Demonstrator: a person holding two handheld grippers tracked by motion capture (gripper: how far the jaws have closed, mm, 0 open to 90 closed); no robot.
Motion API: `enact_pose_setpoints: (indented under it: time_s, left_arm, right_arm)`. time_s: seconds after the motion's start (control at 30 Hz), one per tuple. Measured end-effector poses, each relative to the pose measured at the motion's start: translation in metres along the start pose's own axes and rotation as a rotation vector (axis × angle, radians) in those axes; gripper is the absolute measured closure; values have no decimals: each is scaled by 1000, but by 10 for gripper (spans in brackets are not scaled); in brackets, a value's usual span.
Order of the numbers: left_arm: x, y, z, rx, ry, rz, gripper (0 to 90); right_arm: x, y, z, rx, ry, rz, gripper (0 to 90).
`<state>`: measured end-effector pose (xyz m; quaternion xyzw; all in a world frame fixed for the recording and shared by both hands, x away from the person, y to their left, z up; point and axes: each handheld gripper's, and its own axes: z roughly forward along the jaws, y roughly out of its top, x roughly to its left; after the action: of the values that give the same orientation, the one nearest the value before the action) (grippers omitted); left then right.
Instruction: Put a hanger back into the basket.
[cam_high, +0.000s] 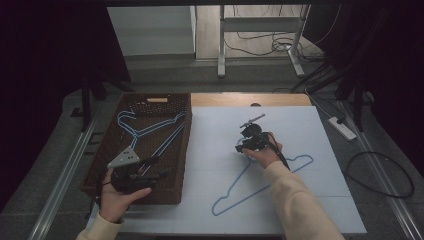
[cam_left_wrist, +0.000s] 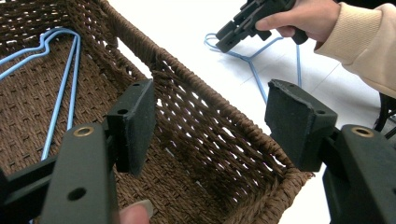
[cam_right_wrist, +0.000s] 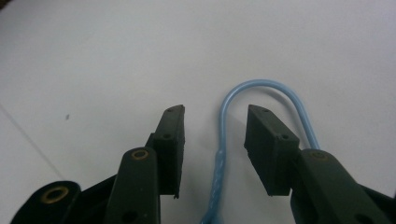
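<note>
We hold a gripper in each hand over a counter (cam_high: 320, 210) covered with a white sheet. The right gripper (cam_high: 244, 146) sits near the middle of the counter, at the hook end of a light blue wire hanger (cam_high: 260, 186) that lies flat on the white surface, its triangle stretching toward the near right. In the right gripper view (cam_right_wrist: 214, 147), our fingers (cam_right_wrist: 170, 147) stand apart with the hanger's twisted neck (cam_right_wrist: 218, 170) running between them; the pads do not press on the wire, and the curved hook (cam_right_wrist: 261, 86) arcs just beyond the fingertips. So the fingers are open around the neck, not clamped on it.

The left gripper (cam_high: 150, 172) hovers at the near end of a brown woven basket (cam_high: 172, 192), which stands at the left side of the counter. In the left gripper view (cam_left_wrist: 219, 126) its fingers (cam_left_wrist: 135, 123) are wide apart with nothing between them, straddling the basket's right wall (cam_left_wrist: 196, 84). Inside the basket, toward its far end, lies a second blue hanger (cam_high: 150, 131), flat on the woven floor.

From the left gripper view we also see the right hand (cam_left_wrist: 303, 18) holding its gripper down onto the hanger on the white sheet, well apart from the basket.
</note>
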<state>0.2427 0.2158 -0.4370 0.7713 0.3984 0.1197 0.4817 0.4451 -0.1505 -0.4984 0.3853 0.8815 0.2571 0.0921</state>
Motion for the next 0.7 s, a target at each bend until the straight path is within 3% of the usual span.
enact_pose_setpoints:
  time_s: [0.3, 0.37, 0.43, 0.53, 0.63, 0.7]
  left_arm:
    - [1, 0, -1, -1, 2, -1, 341]
    - [1, 0, 0, 2, 2, 1, 341]
    - [0, 0, 1, 6, 1, 2, 341]
    - [-2, 1, 1, 4, 0, 7, 341]
    - [-3, 1, 0, 2, 0, 9, 341]
    - [-4, 0, 0, 3, 0, 9, 341]
  right_arm:
    - [0, 6, 13, 58, -66, -13, 691]
    - [1, 7, 13, 61, -65, -17, 775]
    - [2, 9, 14, 72, -60, 2, 857]
    - [1, 11, 14, 86, -54, 50, 875]
    - [2, 10, 13, 73, -61, 55, 878]
    - [1, 7, 8, 34, -42, 75, 878]
